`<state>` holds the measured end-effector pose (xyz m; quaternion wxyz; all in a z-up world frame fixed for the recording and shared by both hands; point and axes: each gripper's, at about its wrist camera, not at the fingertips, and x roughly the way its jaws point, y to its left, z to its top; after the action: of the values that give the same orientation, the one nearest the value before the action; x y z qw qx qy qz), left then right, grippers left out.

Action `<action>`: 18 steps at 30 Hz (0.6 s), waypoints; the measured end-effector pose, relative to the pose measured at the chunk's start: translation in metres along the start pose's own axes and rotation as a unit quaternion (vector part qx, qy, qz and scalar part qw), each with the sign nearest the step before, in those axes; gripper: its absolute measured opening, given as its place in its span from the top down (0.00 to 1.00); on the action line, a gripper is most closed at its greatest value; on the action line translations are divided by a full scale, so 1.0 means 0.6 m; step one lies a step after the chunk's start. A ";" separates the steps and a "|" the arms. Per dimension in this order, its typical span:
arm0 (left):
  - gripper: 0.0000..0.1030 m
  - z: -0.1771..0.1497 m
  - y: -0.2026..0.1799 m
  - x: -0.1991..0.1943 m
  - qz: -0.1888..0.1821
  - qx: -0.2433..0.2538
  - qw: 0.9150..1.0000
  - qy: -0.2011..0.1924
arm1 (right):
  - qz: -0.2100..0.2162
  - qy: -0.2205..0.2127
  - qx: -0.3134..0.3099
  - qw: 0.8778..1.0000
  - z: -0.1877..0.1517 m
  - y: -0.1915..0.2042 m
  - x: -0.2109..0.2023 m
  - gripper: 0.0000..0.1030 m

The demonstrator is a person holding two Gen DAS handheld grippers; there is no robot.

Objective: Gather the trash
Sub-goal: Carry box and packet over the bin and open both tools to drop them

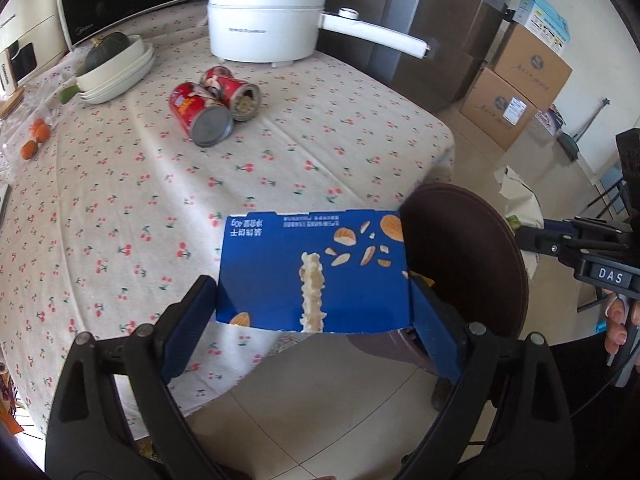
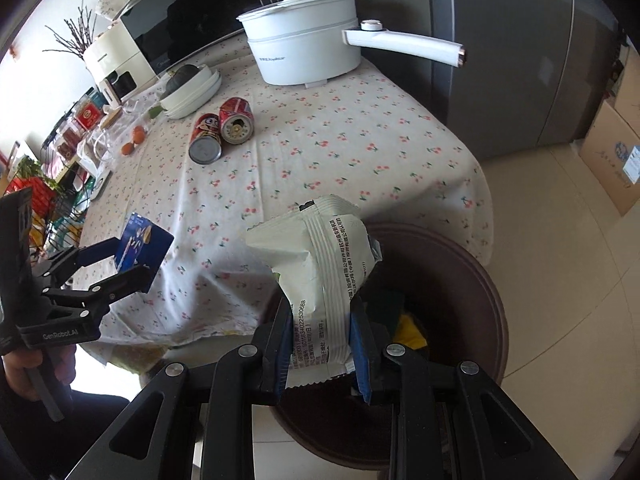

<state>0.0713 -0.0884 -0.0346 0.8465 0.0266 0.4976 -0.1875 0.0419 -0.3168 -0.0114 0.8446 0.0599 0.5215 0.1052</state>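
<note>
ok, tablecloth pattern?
Tablecloth: cream with small red cherries and green stems. Clearest in the left wrist view.

A blue box shows printed almonds; the wrapper is white; the tablecloth is cream with red cherries (green stems); the bin is brown.

Blue biscuit box: flat, almond print, clamped across its width in my left tool, held over the counter edge beside the brown bin. White snack wrapper: crumpled, upright, pinched in my right tool above the bin, which holds yellow and green scraps. Two red cans lie on their sides, touching, on the counter.
</note>
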 end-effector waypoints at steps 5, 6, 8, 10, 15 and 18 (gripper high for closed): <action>0.09 0.000 -0.056 0.022 -0.040 0.022 0.999 0.013 | -0.021 0.014 0.029 0.999 -0.031 -0.058 0.001 0.73; 0.09 0.000 -0.068 0.026 -0.047 0.028 0.998 0.015 | -0.023 0.016 0.036 0.999 -0.035 -0.068 0.001 0.73; 0.09 0.001 -0.090 0.037 -0.058 0.041 0.997 0.018 | -0.029 0.020 0.049 0.998 -0.043 -0.088 0.001 0.73; 0.09 0.002 -0.110 0.048 -0.068 0.053 0.996 0.021 | -0.036 0.021 0.057 0.998 -0.050 -0.104 0.000 0.72; 0.08 0.004 -0.138 0.076 -0.090 0.070 0.993 0.034 | -0.048 0.030 0.069 0.996 -0.061 -0.129 0.003 0.72; 0.07 0.009 -0.140 0.088 -0.093 0.064 0.993 0.035 | -0.054 0.037 0.074 0.995 -0.066 -0.136 0.006 0.71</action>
<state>0.0700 -0.1832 -0.0649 0.8039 0.0413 0.5144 -0.2957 0.0174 -0.3957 -0.0494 0.8223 0.0901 0.5615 0.0224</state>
